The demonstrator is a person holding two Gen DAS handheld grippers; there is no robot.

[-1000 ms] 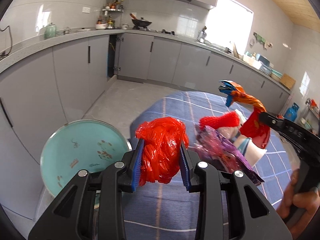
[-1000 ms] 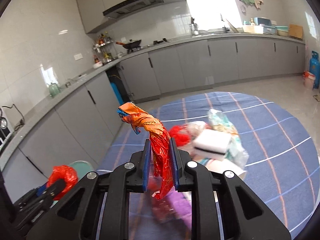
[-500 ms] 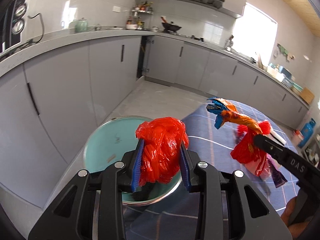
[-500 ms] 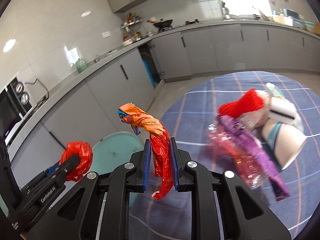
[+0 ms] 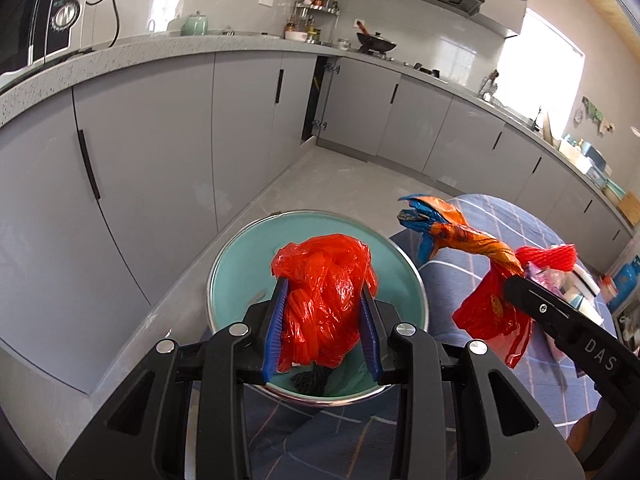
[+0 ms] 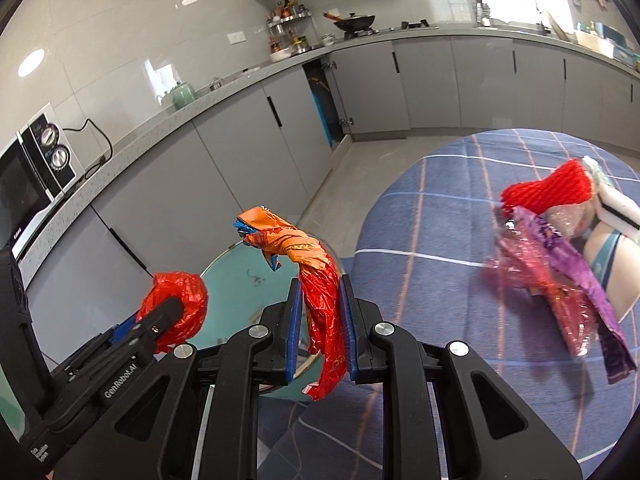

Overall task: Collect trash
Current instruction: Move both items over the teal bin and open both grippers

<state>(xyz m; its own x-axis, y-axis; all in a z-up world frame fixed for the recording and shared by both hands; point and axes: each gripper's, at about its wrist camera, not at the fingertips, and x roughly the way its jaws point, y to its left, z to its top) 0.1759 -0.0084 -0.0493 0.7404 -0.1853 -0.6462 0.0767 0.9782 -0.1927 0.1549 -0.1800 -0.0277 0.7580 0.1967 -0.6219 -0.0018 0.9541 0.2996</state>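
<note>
- The left gripper (image 5: 325, 322) holds a crumpled plastic bag (image 5: 325, 300) over the open trash bin (image 5: 240, 264).
- The right gripper (image 6: 320, 328) holds a twisted snack wrapper (image 6: 320, 300) just right of the bag, above the bin's right rim.
- The bin stands on the floor between the cabinets (image 5: 160, 152) on the left and the table (image 6: 440, 232) on the right.
- A pile of trash (image 6: 560, 256) lies on the table, well right of both grippers.
- A microwave (image 6: 32, 176) and kettle (image 6: 182, 94) sit on the counter behind.

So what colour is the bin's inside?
Pale teal inside the bin, with a silvery rim; clearest in the left wrist view.
</note>
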